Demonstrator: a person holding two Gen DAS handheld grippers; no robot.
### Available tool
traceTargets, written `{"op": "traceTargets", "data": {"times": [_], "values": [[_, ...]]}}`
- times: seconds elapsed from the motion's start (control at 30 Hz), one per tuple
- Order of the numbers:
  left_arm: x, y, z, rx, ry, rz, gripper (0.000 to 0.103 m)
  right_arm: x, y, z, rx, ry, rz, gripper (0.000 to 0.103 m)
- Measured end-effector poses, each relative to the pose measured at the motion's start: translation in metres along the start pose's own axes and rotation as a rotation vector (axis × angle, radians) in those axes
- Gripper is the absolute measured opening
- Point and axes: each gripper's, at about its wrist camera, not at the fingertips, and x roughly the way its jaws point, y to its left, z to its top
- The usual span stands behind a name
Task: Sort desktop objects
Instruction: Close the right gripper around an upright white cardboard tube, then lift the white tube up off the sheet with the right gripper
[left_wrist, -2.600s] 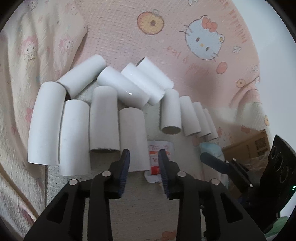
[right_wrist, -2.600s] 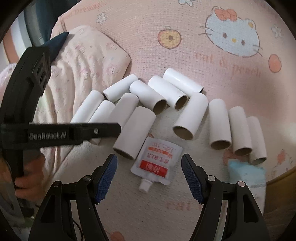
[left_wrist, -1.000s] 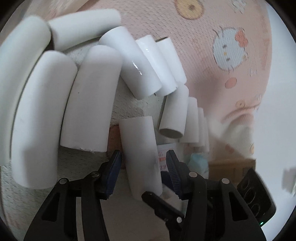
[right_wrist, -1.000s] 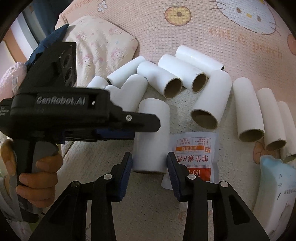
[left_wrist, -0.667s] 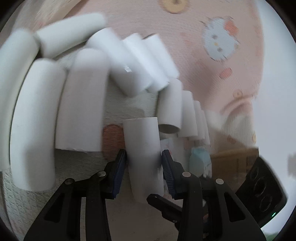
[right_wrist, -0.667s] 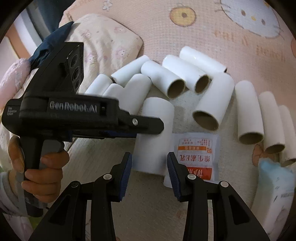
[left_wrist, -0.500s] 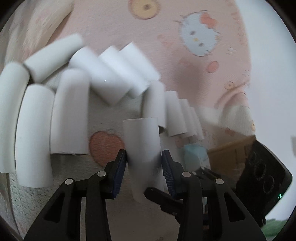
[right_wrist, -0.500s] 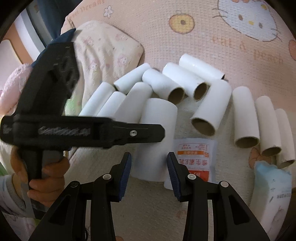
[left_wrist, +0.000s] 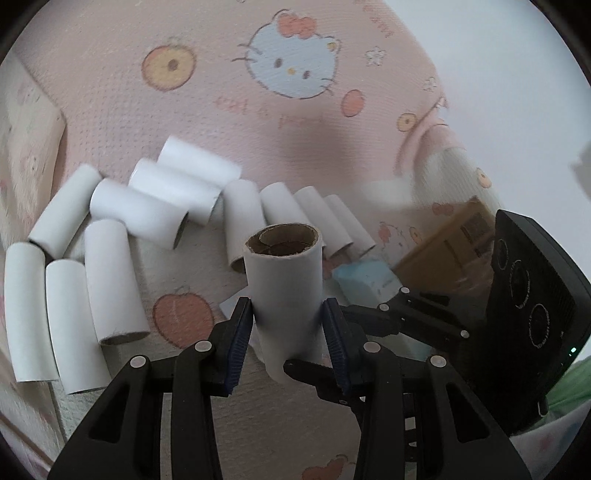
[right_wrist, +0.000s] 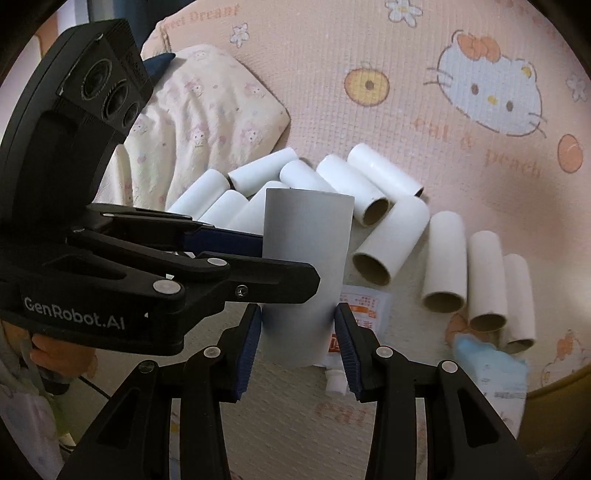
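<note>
Pink cartoon-cat bedding (left_wrist: 229, 122) covers the surface, with a pale pillow (right_wrist: 207, 122) at the far left in the right wrist view.

On the left, loose white tubes (left_wrist: 110, 280) lie on their sides in a rough arc across the bedding, some touching one another, their open ends mostly toward the cameras.

The left gripper (left_wrist: 288, 332) is closed on one tube (left_wrist: 284, 291), lifted clear of the others. Its blue pads (left_wrist: 240, 332) press the tube's lower half from either side, the jaws only as wide as the tube. In the left wrist view the tube stands roughly upright, long axis running away from the gripper, its open brown end up and slightly toward the camera. In the right wrist view the same gripper (right_wrist: 255, 240) reaches in from the left and clamps the tube (right_wrist: 306, 273) at mid-height.

The right gripper (right_wrist: 297, 339) holds the same tube lower down: its pads (right_wrist: 247, 343) sit against the tube's bottom end on both sides, so both grippers grasp it at once. The tube rises upright between the right fingers.

Behind the tube's base, a red-and-white pouch (right_wrist: 365, 306) lies flat on the bedding. Further right, four more tubes lie side by side, and a light blue packet (right_wrist: 491, 365) lies just beside the last of them.
</note>
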Motion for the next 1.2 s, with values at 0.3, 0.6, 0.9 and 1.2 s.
{"op": "traceTargets", "data": {"times": [0.3, 0.6, 0.9, 1.2], "values": [[-0.004, -0.022, -0.003, 0.051, 0.008, -0.051, 0.043, -0.034, -0.014, -0.011, 0.013, -0.07, -0.025, 0.057], [-0.001, -0.05, -0.004, 0.109, 0.03, -0.059, 0.043, -0.048, -0.012, -0.016, -0.014, -0.089, -0.041, 0.044], [0.001, -0.071, 0.011, 0.076, 0.025, -0.067, 0.052, -0.075, -0.026, -0.039, 0.041, -0.118, -0.084, 0.044], [0.008, -0.095, 0.015, 0.019, 0.041, -0.12, 0.052, -0.106, -0.034, -0.049, 0.06, -0.168, -0.119, 0.044]]}}
